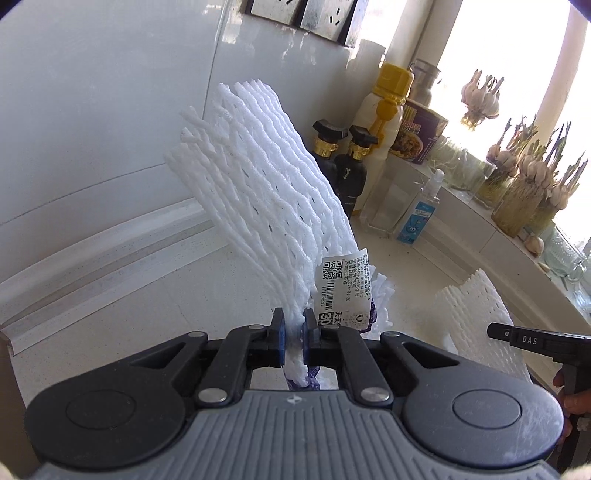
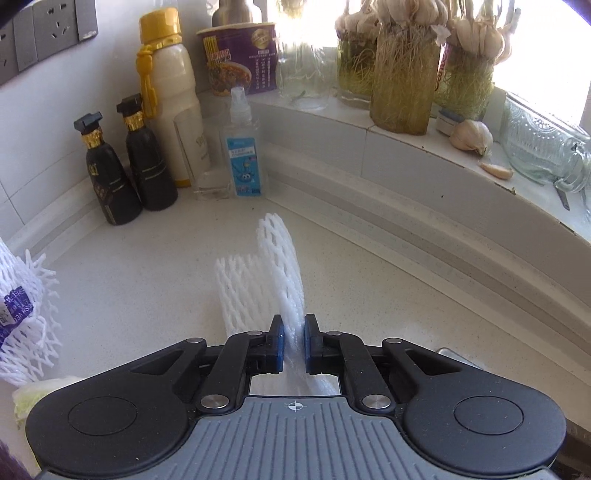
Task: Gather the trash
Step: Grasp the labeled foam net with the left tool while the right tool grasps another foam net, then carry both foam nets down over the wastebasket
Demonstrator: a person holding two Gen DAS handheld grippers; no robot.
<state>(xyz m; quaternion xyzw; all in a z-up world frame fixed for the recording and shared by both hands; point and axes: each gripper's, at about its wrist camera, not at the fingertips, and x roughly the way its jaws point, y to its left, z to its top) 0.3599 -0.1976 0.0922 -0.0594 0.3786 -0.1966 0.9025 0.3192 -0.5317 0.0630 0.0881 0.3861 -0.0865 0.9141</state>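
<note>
On a kitchen counter (image 2: 147,266), the left gripper (image 1: 294,332) pinches a labelled white foam net (image 1: 258,192), holding it upright. The right gripper (image 2: 294,336) clamps a smaller foam net (image 2: 280,266), apparently lifting both as trash for disposal.

hidden: white foam net sleeve (image 1: 266,192) covers part of our dark bottle (image 1: 325,155) | cut off: steel flask (image 2: 236,11)

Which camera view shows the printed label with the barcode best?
The left wrist view: the label faces the camera on the foam net held in the left gripper, barcode and square code visible. The right wrist view shows only a sliver of it at the left edge.
</note>
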